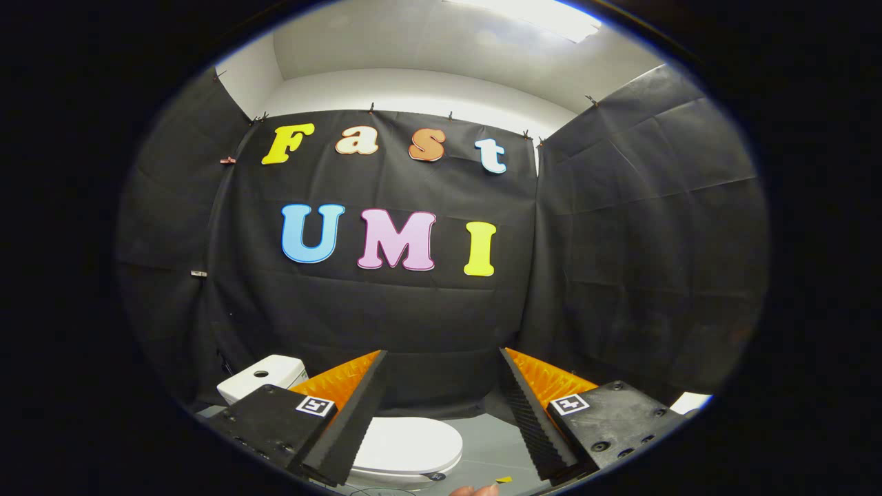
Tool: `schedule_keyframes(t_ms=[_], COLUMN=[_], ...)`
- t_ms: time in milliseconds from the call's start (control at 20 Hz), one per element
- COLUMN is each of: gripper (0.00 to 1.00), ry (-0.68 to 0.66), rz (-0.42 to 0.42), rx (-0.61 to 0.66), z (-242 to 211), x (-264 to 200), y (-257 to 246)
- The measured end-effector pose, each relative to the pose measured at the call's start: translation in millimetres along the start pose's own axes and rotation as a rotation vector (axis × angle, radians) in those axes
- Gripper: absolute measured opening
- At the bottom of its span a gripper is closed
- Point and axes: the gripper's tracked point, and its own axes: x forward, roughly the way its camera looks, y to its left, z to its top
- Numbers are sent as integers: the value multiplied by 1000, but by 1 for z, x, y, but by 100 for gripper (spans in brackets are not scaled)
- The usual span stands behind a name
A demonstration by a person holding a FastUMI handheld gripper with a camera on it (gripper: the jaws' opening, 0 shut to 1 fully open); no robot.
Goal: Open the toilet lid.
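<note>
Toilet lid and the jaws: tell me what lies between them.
Nothing: in the gripper view the open gripper hangs above the closed toilet lid, apart from it.

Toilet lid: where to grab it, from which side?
Grip the toilet lid at its rounded front rim, opposite the tank. It lies closed and flat, hinged at the tank end, so probably hook under that lip. The gripper is open above it.

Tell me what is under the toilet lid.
The toilet lid lies shut, covering the seat and bowl, so nothing beneath shows. The cistern stands behind it. The gripper hangs above with jaws open, touching nothing.
</note>
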Motion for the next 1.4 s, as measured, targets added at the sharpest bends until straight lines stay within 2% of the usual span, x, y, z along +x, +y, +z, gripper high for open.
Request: schedule_keyframes(t_ms=[300,500,700,950,1200,1400], gripper=[98,98,98,99,98,98], ry=[67,154,237,369,555,643], rz=[35,99,154,176,155,159], rx=[28,117,181,260,480,657], z=[-40,-84,-145,-236,-342,-403], x=[9,18,29,43,46,54], y=[7,19,24,17,-6,-11])
